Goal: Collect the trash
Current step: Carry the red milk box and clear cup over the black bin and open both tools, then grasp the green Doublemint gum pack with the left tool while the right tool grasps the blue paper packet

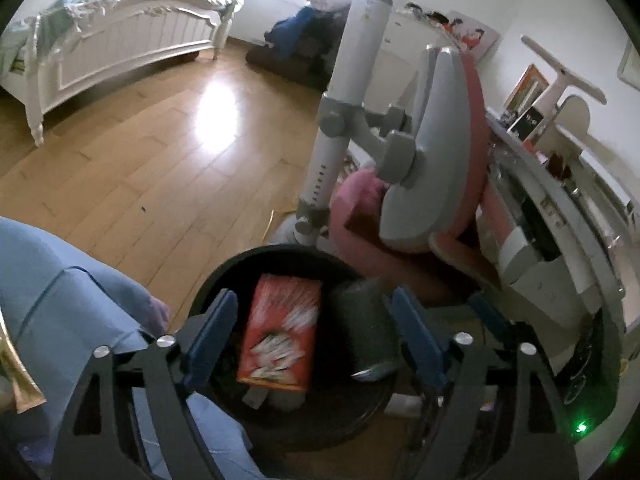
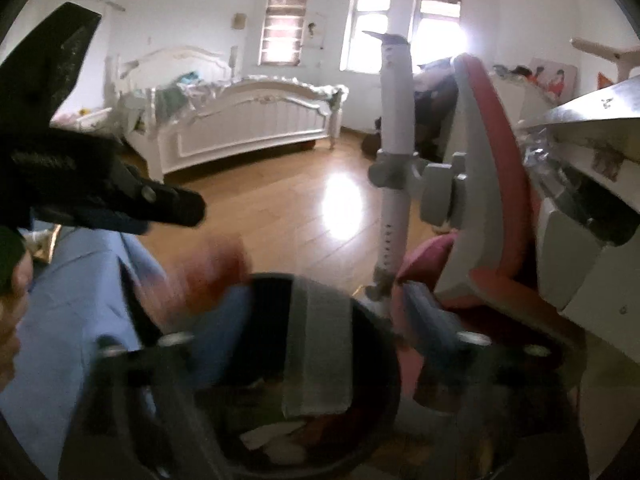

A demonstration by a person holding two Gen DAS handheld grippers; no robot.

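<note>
- Hovering right over the black trash bin [image 1: 208, 300], the left gripper [image 1: 312, 328] has its blue fingers [image 1: 212, 328] spread wide and released, nothing between them.
- Inside the bin, directly below the jaws, lies a red carton [image 1: 280, 332], flat on its broad face, its long axis running from the bin's near wall toward its far wall, roughly in line with the fingers.
- Beside the carton, on the side of the bin nearer the pink desk chair [image 1: 472, 140], a grey roll [image 1: 366, 328] lies tilted, its long axis also pointing near-to-far, its open end toward the camera.
- Over in the right wrist view, everything around the bin [image 2: 376, 320] is smeared with motion; a grey roll [image 2: 320, 344] stands roughly upright above the bin's mouth, long axis top to bottom.
- The right gripper [image 2: 320, 344] straddles that roll, fingers [image 2: 430, 320] spaced on either side; with the blur I cannot tell whether they grip it or have let go.
- My read: the right hand is the nearer one for the drop, straight down into the bin; the left looks done and free to go for more trash.
- Wooden floor [image 2: 280, 200] stretches beyond the bin toward the white bed [image 2: 248, 124].
</note>
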